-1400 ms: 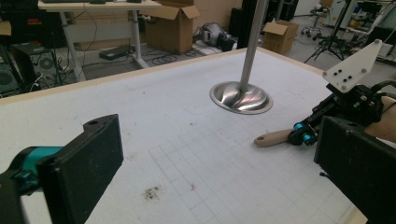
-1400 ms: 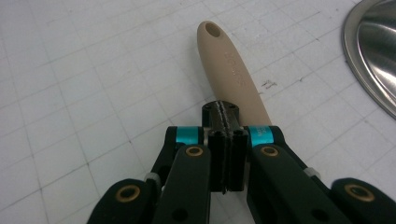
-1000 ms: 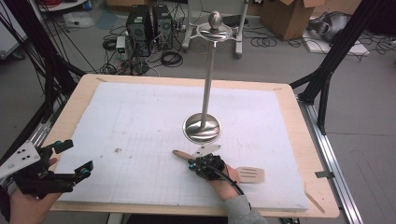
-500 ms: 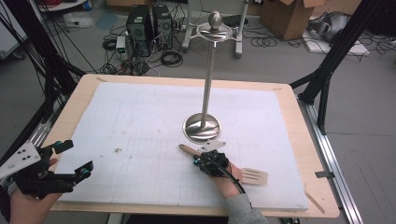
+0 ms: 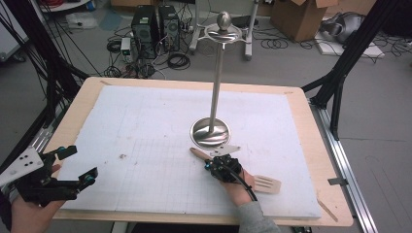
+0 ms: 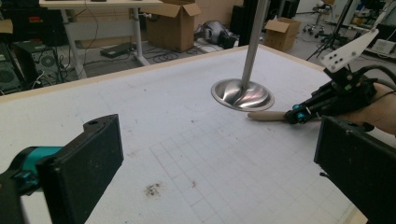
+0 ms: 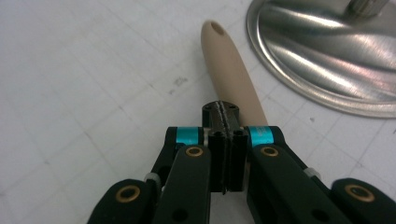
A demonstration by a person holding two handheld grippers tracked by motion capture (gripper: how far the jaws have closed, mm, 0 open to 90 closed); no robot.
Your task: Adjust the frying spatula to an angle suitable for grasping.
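Observation:
A wooden slotted spatula [image 5: 267, 184] lies on the white gridded mat, its handle end [image 7: 229, 60] pointing at the round steel base of a tall utensil stand [image 5: 210, 131]. My right gripper [image 5: 210, 164] is over the middle of the handle, its jaws shut against each other with nothing visible between the pads; the handle [image 6: 266, 115] runs under and past the tips [image 7: 224, 109]. My left gripper [image 5: 80, 164] hovers at the mat's near left corner, open and empty, its two black jaws wide apart in the left gripper view [image 6: 219, 172].
The stand's pole [image 5: 216, 73] rises tall from the base [image 6: 243, 93] at the mat's centre. The mat sits on a wooden table [image 5: 330, 160] with metal rails at the sides. Boxes, computers and cables lie on the floor beyond.
The right gripper and the spatula have shifted a little toward the stand's base, and the handle end has swung closer to it. The left gripper has stayed put.

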